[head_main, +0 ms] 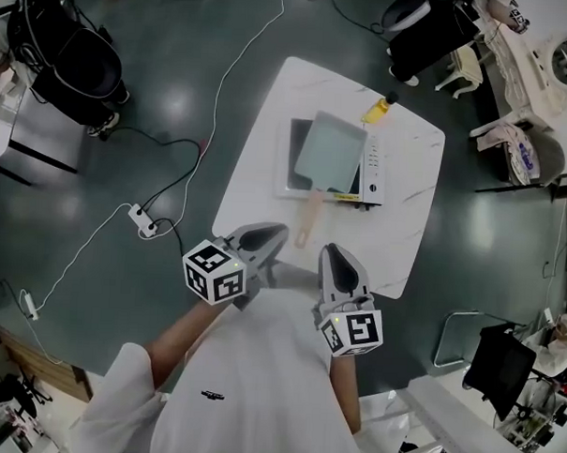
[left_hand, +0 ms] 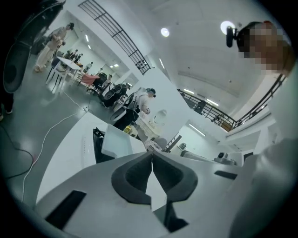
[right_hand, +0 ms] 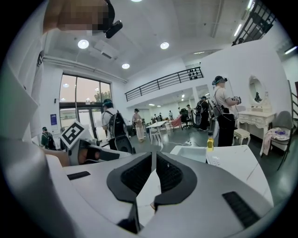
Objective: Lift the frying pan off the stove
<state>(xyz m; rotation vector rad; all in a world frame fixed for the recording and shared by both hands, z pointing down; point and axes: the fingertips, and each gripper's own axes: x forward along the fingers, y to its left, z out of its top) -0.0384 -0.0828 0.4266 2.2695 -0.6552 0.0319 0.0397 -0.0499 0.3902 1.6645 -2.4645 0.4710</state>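
A square pale-grey frying pan [head_main: 330, 152] sits on a black stove [head_main: 298, 160] on the white marble table [head_main: 258, 173]. Its wooden handle [head_main: 308, 222] points toward me. Both grippers hang near the table's front edge, held close to my body. My left gripper [head_main: 276, 233] is shut and empty, just left of the handle's end. My right gripper [head_main: 334, 253] is shut and empty, a little right of the handle. The left gripper view shows the pan [left_hand: 116, 145] and stove [left_hand: 98, 148] ahead beyond the shut jaws. In the right gripper view the pan [right_hand: 190, 152] lies farther off.
A yellow bottle [head_main: 380, 108] stands at the table's far edge behind the stove; it also shows as the bottle [right_hand: 210, 141] in the right gripper view. A power strip [head_main: 141, 220] and cables lie on the floor left of the table. Chairs and other people stand around the hall.
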